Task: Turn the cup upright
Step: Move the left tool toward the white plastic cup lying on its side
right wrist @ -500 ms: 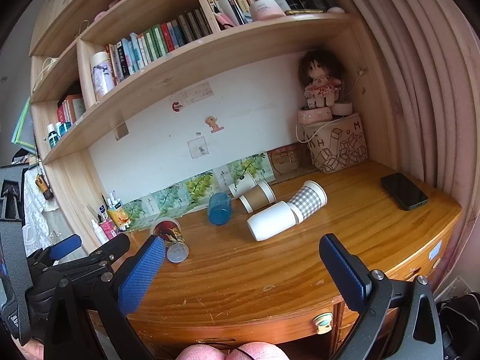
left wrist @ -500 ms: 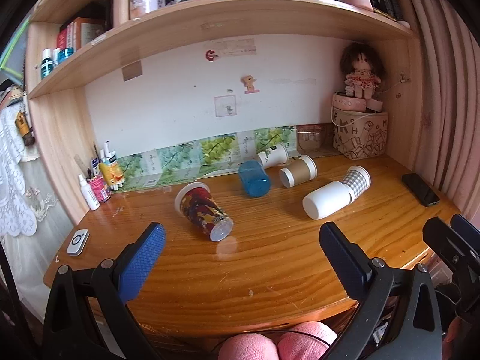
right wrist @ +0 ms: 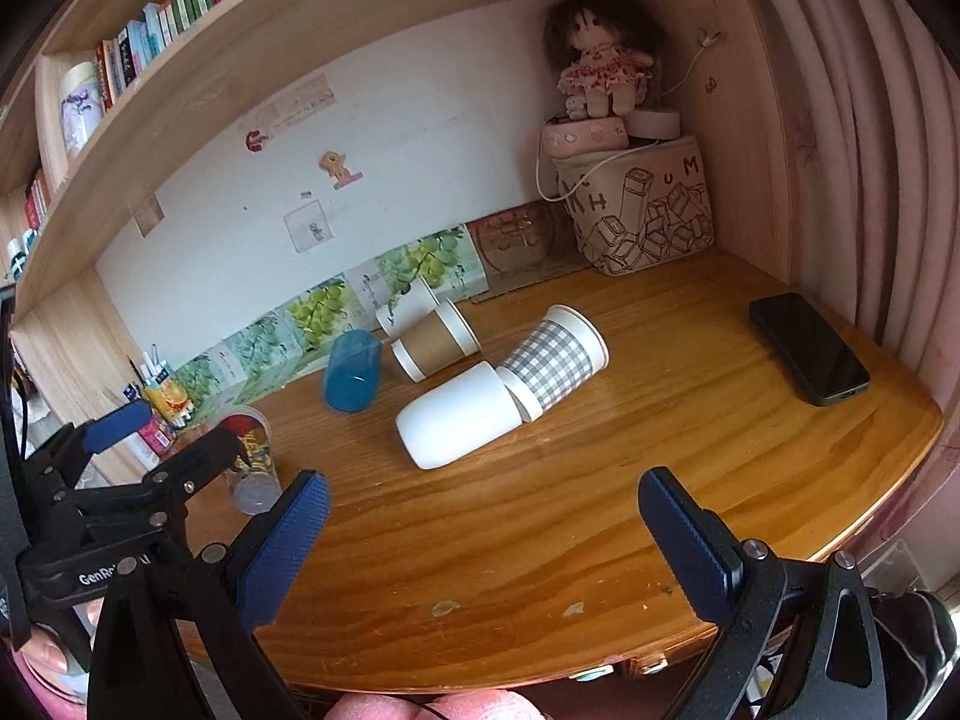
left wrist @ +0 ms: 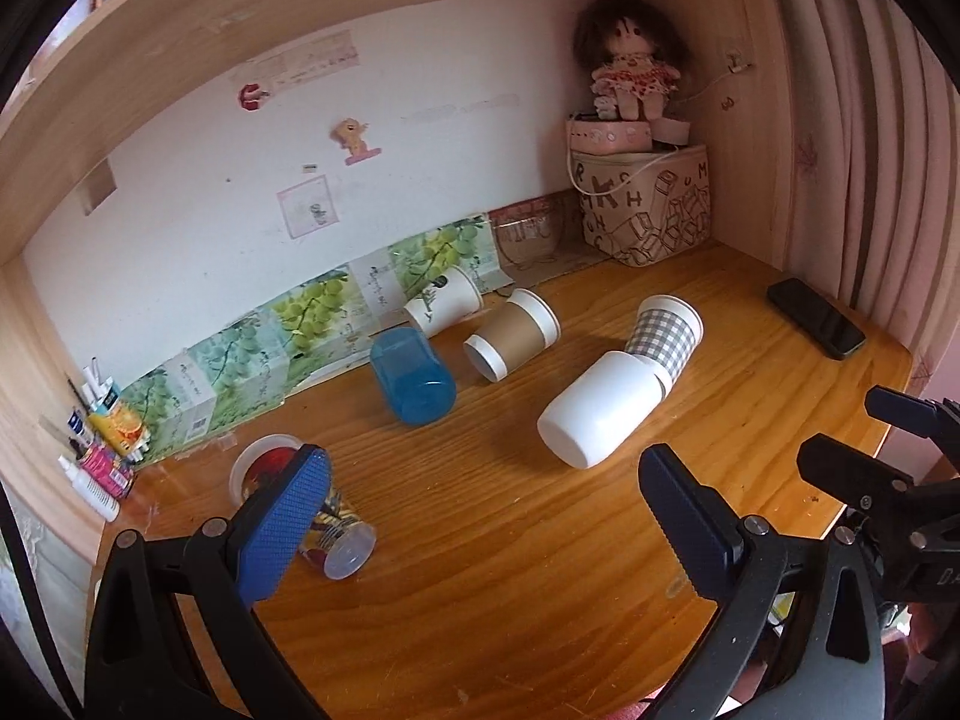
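Six cups lie tipped on their sides across a wooden desk (left wrist: 540, 570) as we look along both grippers. Nearest our left gripper (left wrist: 480, 516) lies a clear plastic cup with a red printed pattern (left wrist: 336, 534), its mouth toward the back wall, its base toward us; the left blue finger pad (left wrist: 282, 528) overlaps it in the left wrist view, though we cannot tell whether they touch. That gripper stands spread wide, holding nothing. Our right gripper (right wrist: 480, 540) is likewise spread apart and empty, hanging over the desk's front edge, well short of the cups.

At mid-desk a white cup (right wrist: 459, 414) lies with its mouth just against the base of a grey checked paper cup (right wrist: 555, 363). Behind them rest a brown-sleeved paper cup (right wrist: 435, 345), a blue translucent tumbler (right wrist: 352, 378) and a white paper cup with a leaf print (left wrist: 444, 300), the last near the grape-patterned backing.

A black phone (right wrist: 807, 348) lies flat at the right. A rag doll (left wrist: 630, 54) sits atop a pink box on a printed storage bag (left wrist: 648, 210) in the back corner.
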`<control>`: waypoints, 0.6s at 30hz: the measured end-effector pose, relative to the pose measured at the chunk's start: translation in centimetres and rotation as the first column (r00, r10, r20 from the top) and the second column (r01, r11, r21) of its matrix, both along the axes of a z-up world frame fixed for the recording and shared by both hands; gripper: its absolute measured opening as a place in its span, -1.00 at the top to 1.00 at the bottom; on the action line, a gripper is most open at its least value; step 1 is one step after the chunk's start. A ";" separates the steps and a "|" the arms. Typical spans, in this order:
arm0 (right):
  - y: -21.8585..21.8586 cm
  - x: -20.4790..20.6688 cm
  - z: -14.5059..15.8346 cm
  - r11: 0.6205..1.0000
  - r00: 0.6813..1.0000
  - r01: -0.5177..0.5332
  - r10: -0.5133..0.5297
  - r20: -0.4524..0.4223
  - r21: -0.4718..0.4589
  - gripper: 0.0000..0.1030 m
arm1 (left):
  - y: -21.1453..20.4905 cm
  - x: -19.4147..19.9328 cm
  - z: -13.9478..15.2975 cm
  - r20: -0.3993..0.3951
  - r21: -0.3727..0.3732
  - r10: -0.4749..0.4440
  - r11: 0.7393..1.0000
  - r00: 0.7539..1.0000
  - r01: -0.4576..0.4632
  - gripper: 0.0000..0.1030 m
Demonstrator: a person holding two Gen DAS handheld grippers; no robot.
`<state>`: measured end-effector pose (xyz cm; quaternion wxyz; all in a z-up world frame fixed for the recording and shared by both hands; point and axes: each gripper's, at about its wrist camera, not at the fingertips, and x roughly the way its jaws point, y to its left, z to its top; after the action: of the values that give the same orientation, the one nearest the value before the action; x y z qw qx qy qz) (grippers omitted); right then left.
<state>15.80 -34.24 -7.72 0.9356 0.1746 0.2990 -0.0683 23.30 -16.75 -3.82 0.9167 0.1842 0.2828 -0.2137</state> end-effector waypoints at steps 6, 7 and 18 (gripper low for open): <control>-0.6 1.5 -1.0 0.994 0.998 -0.033 0.028 -0.051 -0.105 -1.00 | -3.4 2.5 -0.8 -0.014 0.072 -0.051 0.996 0.999 0.052 -0.99; -0.6 1.7 -1.2 0.991 0.998 -0.038 0.031 -0.053 -0.128 -1.00 | -3.9 2.9 -1.0 -0.021 0.076 -0.059 0.995 0.998 0.060 -0.99; -1.1 3.2 -4.1 0.974 0.997 -0.082 0.081 -0.014 -0.213 -1.00 | -8.8 8.1 -2.6 -0.194 0.106 -0.139 0.981 0.971 0.161 -0.99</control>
<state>19.05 -35.30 -11.82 0.9502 0.0606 0.2993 -0.0621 31.45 -25.51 -6.46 0.8547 0.2395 0.3647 -0.2813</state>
